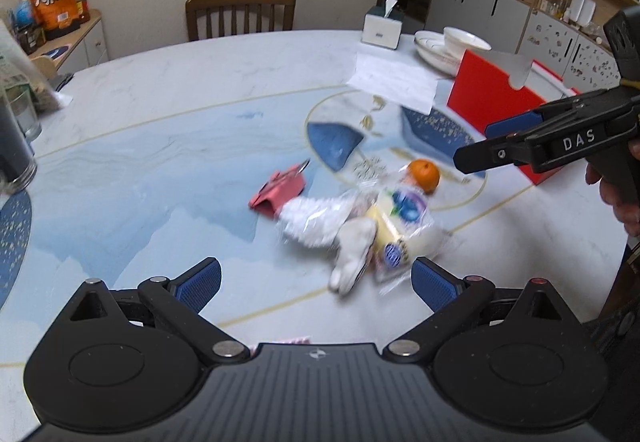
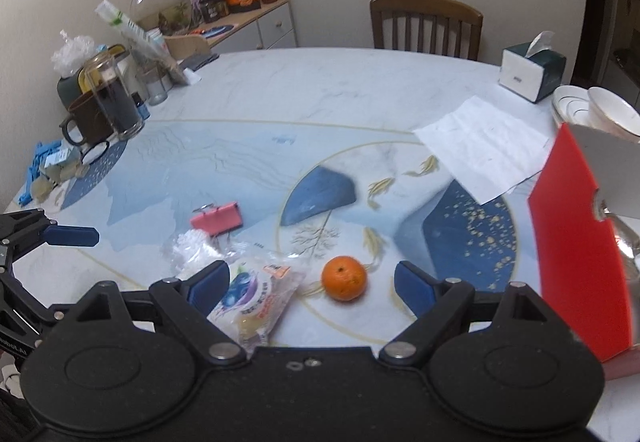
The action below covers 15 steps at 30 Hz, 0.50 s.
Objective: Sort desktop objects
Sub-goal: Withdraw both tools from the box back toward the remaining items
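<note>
Right now both my right gripper [image 2: 306, 282] and left gripper [image 1: 316, 280] gape empty. Lower centre of the right view, the orange [image 2: 344, 278] sits between my fingers; firm, round, likely to roll, so I'd pinch its middle.

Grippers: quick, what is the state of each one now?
Left gripper: open, holding nothing.
Right gripper: open, holding nothing.

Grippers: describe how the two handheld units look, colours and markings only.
The left gripper and right gripper are both matte black, with two round discs, silver pivot bolts and ribbed blue finger pads. The right one, seen side-on, bears white "DAS" lettering.
</note>
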{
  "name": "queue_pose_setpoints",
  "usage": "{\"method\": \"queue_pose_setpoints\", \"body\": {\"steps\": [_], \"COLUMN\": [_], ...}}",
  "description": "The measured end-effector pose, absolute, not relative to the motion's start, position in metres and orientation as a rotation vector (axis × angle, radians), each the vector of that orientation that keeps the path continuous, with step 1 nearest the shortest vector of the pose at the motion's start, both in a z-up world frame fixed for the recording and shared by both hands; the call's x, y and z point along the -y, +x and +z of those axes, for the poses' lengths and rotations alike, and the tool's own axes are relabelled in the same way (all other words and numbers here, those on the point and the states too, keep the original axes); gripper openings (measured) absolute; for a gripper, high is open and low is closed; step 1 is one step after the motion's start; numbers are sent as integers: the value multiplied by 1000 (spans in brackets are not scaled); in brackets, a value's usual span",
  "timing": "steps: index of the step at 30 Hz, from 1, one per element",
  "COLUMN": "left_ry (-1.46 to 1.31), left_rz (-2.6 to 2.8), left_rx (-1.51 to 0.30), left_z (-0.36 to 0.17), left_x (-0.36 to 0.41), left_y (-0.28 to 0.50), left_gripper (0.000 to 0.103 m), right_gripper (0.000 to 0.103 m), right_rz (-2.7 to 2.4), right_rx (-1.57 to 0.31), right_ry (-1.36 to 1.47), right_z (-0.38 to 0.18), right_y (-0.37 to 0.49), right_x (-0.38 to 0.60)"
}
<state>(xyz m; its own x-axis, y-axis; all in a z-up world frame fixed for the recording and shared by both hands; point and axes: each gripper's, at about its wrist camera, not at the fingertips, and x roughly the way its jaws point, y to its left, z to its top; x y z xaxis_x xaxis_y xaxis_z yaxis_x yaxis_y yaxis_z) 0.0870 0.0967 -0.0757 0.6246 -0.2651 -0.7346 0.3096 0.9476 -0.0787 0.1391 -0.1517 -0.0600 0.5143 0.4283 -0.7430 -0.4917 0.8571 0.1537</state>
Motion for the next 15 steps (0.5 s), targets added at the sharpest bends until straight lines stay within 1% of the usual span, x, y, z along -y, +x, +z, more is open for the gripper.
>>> {"method": "queue_pose_setpoints", "body": {"steps": [15], "left_ry": [38], "left_rz": [-266], "left_rx": [-942], "left_z": [-110], "left_x": [-109], "left_y": [82], "left_gripper": [102], "right_gripper": [89], "right_rz": [618], "right_rx": [-959], "right_ry": [-135], "right_z": [-87], "right_y": [133], "right_x": [113]}}
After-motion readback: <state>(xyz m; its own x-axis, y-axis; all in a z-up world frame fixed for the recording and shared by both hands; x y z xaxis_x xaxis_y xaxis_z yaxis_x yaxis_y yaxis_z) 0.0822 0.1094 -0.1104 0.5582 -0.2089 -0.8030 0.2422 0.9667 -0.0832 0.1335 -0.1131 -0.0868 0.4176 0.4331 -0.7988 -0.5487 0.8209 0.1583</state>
